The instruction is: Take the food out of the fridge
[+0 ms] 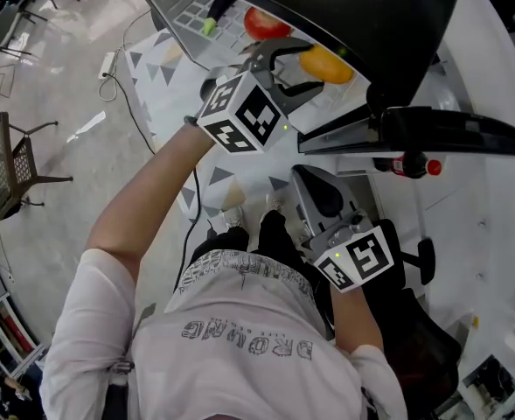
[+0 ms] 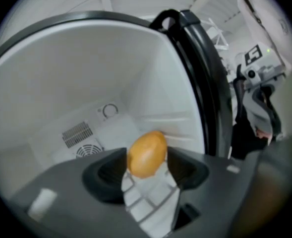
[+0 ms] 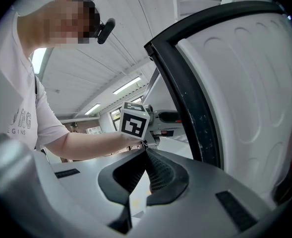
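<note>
An orange fruit (image 1: 329,64) lies on the white shelf inside the open fridge (image 2: 61,83). My left gripper (image 1: 304,66) reaches into the fridge, jaws standing wide. In the left gripper view the orange fruit (image 2: 146,150) sits between the fingertips of the left gripper (image 2: 146,158), with no clear press from the pads. A red tomato (image 1: 266,23) and a small green item (image 1: 209,26) rest further back on the shelf. My right gripper (image 1: 320,195) hangs low by the fridge door (image 1: 449,134), its jaws closed and empty; in its own view the right gripper (image 3: 146,155) points toward the left one.
A bottle with a red cap (image 1: 410,165) stands in the door rack. The door's black seal (image 3: 185,98) rises close on the right. A wire chair (image 1: 8,164) and a cable (image 1: 121,86) are on the floor at left.
</note>
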`<action>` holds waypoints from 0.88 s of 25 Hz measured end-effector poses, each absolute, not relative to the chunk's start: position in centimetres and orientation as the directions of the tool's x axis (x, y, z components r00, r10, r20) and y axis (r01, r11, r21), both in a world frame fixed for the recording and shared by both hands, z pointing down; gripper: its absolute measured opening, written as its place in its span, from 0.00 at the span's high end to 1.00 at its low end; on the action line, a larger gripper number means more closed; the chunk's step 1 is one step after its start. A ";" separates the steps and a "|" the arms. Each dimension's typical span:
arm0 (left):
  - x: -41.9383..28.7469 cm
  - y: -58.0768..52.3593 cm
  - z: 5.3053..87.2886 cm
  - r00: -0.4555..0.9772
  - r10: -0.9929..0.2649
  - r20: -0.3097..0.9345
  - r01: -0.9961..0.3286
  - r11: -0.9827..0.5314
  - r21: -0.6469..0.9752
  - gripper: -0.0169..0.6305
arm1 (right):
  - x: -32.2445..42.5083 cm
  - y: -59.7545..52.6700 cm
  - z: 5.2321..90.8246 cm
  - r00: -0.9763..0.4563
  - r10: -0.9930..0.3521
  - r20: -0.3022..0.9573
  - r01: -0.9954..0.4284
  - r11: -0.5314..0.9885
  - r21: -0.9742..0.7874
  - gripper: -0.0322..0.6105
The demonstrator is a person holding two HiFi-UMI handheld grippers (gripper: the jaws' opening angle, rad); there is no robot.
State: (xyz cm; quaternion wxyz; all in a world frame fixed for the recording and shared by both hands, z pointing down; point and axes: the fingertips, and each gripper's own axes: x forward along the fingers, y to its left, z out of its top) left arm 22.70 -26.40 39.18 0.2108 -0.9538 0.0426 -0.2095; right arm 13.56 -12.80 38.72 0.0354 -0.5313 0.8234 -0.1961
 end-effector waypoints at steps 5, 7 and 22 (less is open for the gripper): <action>23.7 -26.7 39.6 0.888 -0.196 0.416 0.026 -0.883 -0.469 0.57 | 14.0 -12.6 39.1 -0.420 -0.894 0.156 -0.864 0.342 -0.370 0.97; 24.1 -26.8 39.9 0.879 -0.197 0.433 0.039 -0.877 -0.478 0.56 | 14.2 -12.4 39.2 -0.415 -0.896 0.156 -0.865 0.335 -0.374 0.97; 24.9 -27.1 40.3 0.862 -0.238 0.448 0.008 -0.876 -0.483 0.56 | 15.1 -11.6 40.0 -0.404 -0.901 0.159 -0.862 0.317 -0.394 0.97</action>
